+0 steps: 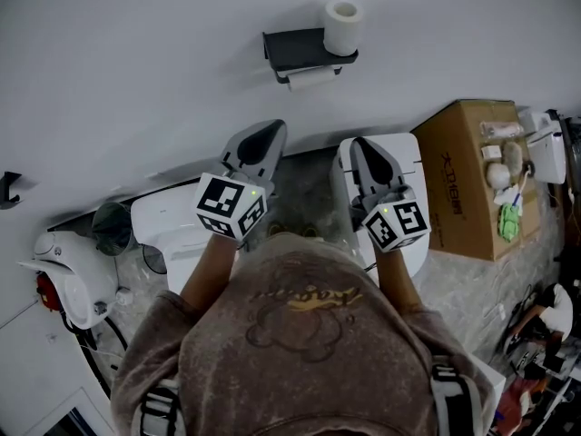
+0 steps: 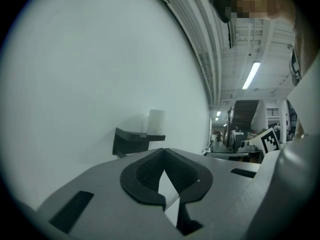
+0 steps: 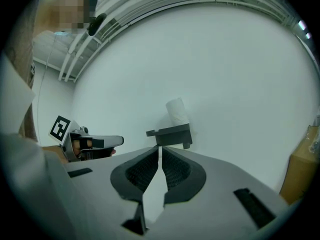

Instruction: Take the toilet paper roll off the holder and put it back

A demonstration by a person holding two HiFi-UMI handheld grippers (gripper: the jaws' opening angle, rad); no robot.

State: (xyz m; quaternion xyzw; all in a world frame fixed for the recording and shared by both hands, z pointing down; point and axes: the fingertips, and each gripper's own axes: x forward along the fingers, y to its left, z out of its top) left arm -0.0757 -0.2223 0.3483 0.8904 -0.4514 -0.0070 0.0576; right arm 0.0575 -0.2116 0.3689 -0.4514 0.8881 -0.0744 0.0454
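Toilet paper roll [image 1: 343,25]: white, cylindrical, upright on the right end of the matte black holder [image 1: 295,51] shelf, fixed to the plain white wall [image 1: 136,62]. Left gripper [image 1: 266,133] and right gripper [image 1: 359,145]: grey shells, dark textured pads [image 3: 175,171], jaws together on nothing, well apart from the roll.

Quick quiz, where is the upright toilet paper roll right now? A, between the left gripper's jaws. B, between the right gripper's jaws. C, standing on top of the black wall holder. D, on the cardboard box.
C: the toilet paper roll stands upright on the right end of the black holder on the wall, while the left gripper and the right gripper are both shut, empty and well clear of it.
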